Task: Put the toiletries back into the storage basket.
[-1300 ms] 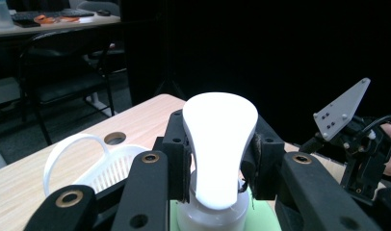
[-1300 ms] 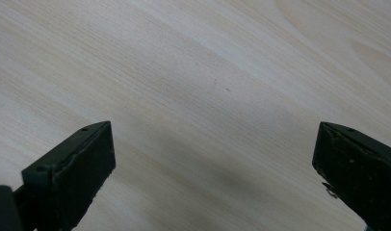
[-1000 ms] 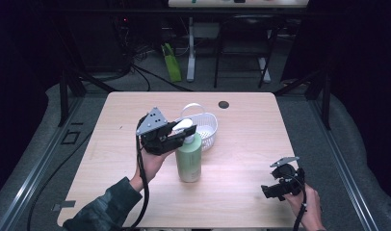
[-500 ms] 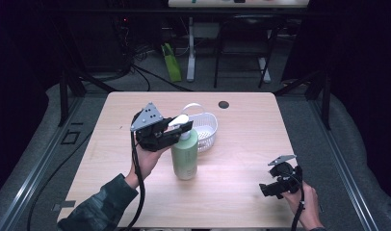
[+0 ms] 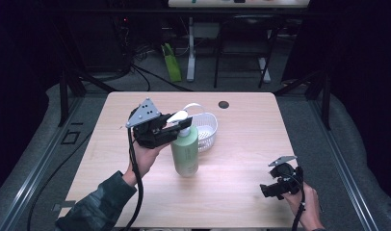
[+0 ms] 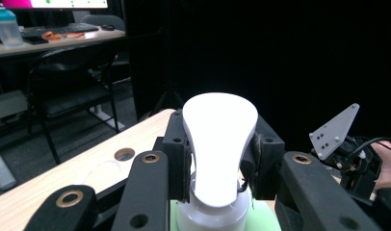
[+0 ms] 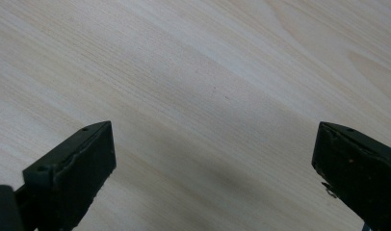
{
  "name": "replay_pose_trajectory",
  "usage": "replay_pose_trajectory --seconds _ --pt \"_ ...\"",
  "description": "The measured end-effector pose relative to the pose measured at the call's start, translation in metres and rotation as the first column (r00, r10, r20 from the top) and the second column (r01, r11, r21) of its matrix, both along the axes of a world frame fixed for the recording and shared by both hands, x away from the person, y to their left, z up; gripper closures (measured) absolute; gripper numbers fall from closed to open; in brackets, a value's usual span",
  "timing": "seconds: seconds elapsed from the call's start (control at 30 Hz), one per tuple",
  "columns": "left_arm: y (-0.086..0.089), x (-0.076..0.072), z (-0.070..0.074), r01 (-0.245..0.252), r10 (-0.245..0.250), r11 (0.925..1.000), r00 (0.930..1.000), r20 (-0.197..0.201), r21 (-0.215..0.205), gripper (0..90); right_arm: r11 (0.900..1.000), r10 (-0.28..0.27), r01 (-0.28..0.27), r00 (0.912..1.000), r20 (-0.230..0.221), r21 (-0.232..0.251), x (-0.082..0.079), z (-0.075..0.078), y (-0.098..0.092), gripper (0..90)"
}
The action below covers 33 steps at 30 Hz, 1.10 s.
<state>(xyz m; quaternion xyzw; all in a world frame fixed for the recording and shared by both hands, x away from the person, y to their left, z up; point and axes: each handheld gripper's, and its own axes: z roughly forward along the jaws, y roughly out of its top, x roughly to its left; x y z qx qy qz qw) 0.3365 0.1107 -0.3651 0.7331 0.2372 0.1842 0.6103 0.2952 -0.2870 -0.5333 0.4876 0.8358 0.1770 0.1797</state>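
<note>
Right now the left gripper (image 6: pixel 217 159) has its jaws pinching the white pump head (image 6: pixel 219 144) of a green soap bottle (image 5: pixel 185 153), one black pad pressed against each side of the head's narrow waist, with the broad spout end standing up above them. In the high view that gripper (image 5: pixel 170 128) sits a little left of the frame's centre, reaching in level from the left, and the bottle hangs or stands upright beneath it; whether its base touches the table (image 5: pixel 241 144) cannot be told. Just behind the bottle, toward the upper middle of the frame, is a white basket (image 5: pixel 206 129) with its handle raised.

Handling will likely be awkward: the bottle looks like stiff plastic, possibly heavy if full, and all of that weight hangs from a smooth, tapered pump head that could slip through the pads or swing. A hold lower down, around the neck collar or across the green body, would probably be steadier; where the grip stays on the head, slow, level moves seem wise.

Far off at the lower right of the high view, the right gripper (image 5: pixel 279 185) rests low over bare wood, its jaws spread wide with nothing between them, as the right gripper view shows (image 7: pixel 208 192).
</note>
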Motion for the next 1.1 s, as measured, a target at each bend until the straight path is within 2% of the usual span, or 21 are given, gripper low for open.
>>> replay_pose_trajectory --seconds 1.1 --pt "-0.004 0.004 0.04 0.0 0.0 1.0 0.9973 0.074 -0.007 66.9 1.0 -0.006 0.006 1.0 0.004 0.002 0.0 0.001 -0.001 1.0"
